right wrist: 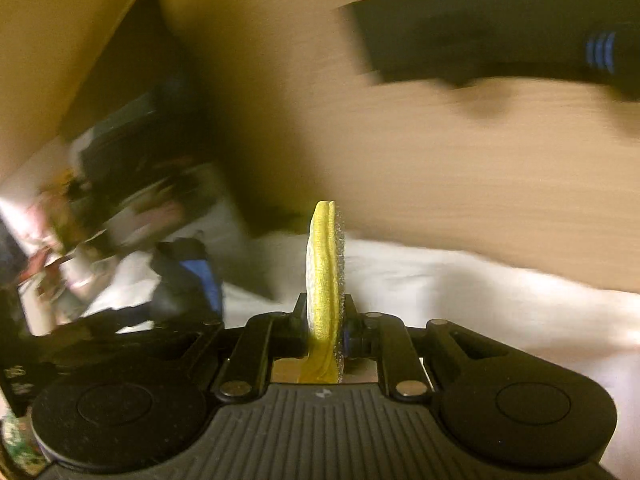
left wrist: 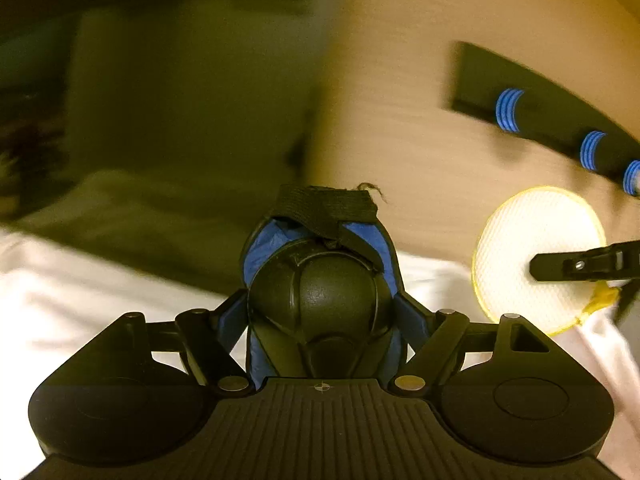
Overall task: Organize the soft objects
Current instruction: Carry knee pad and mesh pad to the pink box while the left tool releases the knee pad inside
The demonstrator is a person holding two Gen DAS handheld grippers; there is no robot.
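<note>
- Left gripper (left wrist: 320, 312) clamped on a black-and-blue padded guard (left wrist: 320, 280), fingers spread wide round its domed shell, strap end poking forward
- Right gripper (right wrist: 325, 324) pinching a round yellow-edged pad (right wrist: 325, 272) edge-on, fingers nearly together; from the left view, same pad (left wrist: 536, 256) face-on, off to the right
- Both items held above a white sheet (left wrist: 80, 292)
- Beyond: wooden wall (left wrist: 400, 100) with a black rack (left wrist: 540, 96) carrying blue-ringed pegs (left wrist: 509, 110)
- Looks like mid-carry; background heavily blurred, drop spot not identifiable
- Next move probably calls for picking a clear spot, lowering each item flat, then releasing one side at a time
</note>
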